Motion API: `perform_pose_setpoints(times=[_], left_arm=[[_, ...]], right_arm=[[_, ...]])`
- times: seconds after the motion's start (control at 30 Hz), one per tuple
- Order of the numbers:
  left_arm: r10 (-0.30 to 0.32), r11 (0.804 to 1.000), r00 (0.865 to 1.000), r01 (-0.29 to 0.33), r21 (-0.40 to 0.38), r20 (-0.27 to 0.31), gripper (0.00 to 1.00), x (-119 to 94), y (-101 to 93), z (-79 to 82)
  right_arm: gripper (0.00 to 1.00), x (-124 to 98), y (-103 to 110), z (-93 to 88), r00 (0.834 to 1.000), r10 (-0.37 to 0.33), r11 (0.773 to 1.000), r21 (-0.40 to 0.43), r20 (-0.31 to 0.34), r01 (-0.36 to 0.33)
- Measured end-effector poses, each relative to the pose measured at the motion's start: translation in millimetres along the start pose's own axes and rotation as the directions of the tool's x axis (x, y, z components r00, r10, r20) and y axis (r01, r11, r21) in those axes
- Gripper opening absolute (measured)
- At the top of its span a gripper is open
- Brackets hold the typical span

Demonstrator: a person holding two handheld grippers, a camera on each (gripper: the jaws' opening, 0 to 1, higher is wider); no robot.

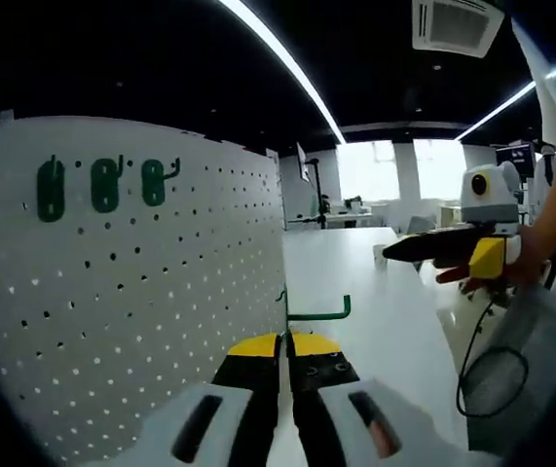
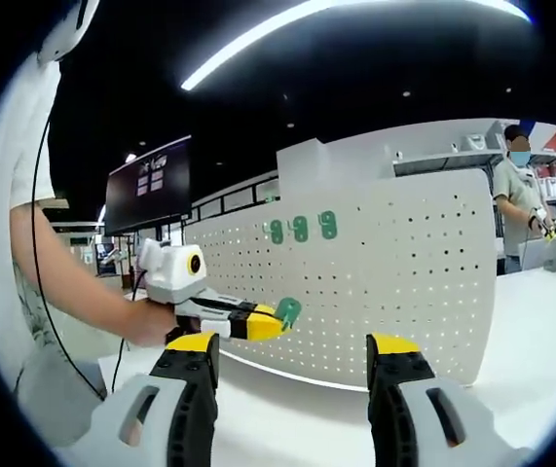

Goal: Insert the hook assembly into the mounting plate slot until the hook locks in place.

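- Standing upright on the white table (image 1: 375, 292), the pegboard (image 1: 131, 282) carries three green hooks already mounted (image 1: 102, 185) at 10 o'clock, holes below them free.
- Left gripper (image 1: 285, 342) is clenched on a green hook (image 1: 318, 313), long axis pointing away from the board face.
- Right gripper (image 2: 297, 355) is released, jaws wide, well clear of the board.

Each gripper (image 2: 290, 389) has grey bodies, black jaws with yellow tips; the person (image 2: 26, 146) wears a white short-sleeved shirt
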State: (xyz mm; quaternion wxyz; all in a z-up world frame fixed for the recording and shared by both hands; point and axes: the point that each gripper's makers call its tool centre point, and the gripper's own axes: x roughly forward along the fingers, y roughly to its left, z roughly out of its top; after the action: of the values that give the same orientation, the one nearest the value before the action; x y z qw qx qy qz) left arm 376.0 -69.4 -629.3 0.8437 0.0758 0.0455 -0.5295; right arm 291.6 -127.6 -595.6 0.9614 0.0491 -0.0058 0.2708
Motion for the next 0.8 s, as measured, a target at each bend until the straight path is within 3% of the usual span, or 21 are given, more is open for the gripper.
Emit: perform_pose_setpoints(times=[0.8], left_arm=[[0.039, 0.999, 0.999, -0.039, -0.015, 0.026, 0.02, -10.8, 7.3, 8.3]], right_arm=[[0.51, 44.0, 6.6, 2.3, 0.999, 0.039, 0.997, 0.067, 0.026, -0.040]])
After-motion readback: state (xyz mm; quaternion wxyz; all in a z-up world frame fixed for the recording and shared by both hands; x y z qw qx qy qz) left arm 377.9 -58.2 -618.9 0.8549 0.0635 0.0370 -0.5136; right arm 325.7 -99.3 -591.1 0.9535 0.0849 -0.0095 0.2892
